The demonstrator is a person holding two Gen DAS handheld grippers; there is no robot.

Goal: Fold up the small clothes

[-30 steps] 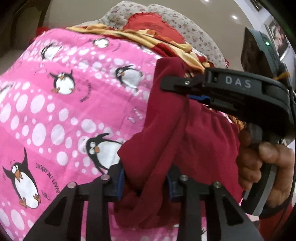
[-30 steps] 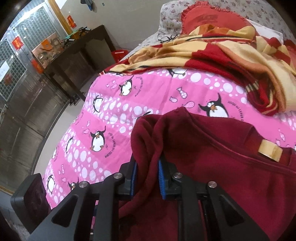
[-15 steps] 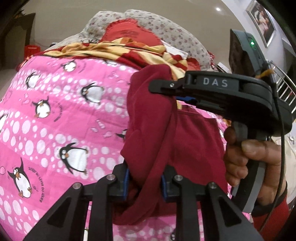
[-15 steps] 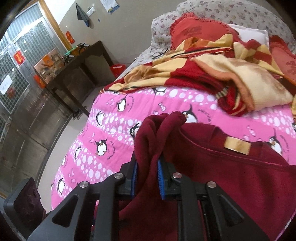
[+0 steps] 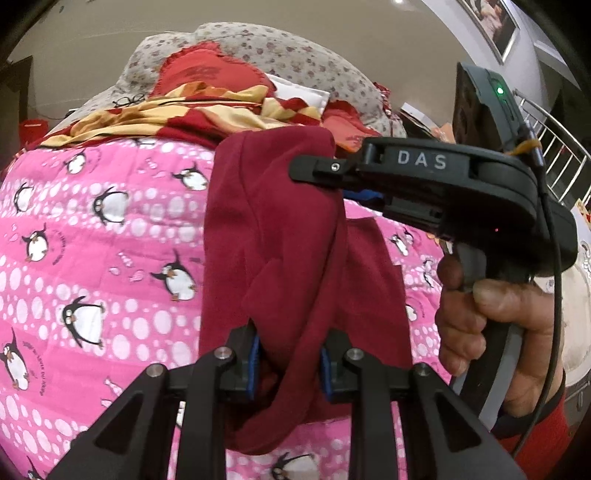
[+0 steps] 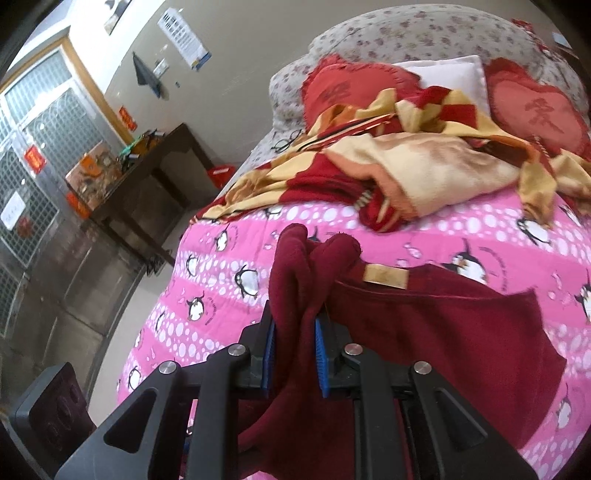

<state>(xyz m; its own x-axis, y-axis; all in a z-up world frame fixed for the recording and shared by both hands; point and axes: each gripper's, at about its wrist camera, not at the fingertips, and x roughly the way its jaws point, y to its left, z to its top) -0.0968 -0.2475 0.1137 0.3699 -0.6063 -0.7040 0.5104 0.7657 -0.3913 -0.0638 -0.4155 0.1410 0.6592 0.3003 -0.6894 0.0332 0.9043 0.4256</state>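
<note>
two grippers hold one dark red garment (image 5: 280, 236) up over a pink penguin bedspread (image 5: 92, 258). the left gripper (image 5: 289, 360) has its blue pads squeezed on a bunch of the red cloth, and the cloth goes up in front of it and hangs down under it too. the right gripper (image 6: 294, 360) is clamped on another bunch of the same garment, with a soft lump of cloth poking up just past its fingers. to the right of that gripper the rest of the garment spreads out flat on the bedspread (image 6: 221, 295), and a small tan label (image 6: 386, 277) sits near its top edge.

in the left wrist view, the right gripper (image 5: 314, 170) shows from the side, above and to the right of the left gripper, with its tip pressed into the top of the red cloth. a hand (image 5: 491, 325) grips its handle.

far past both grippers lies a crumpled red and yellow blanket (image 6: 406, 166). behind the blanket are heart cushions (image 6: 347, 88) and a flowery pillow (image 6: 424, 33). off to the left of the right gripper stands a dark table (image 6: 147, 173) by the wall.
</note>
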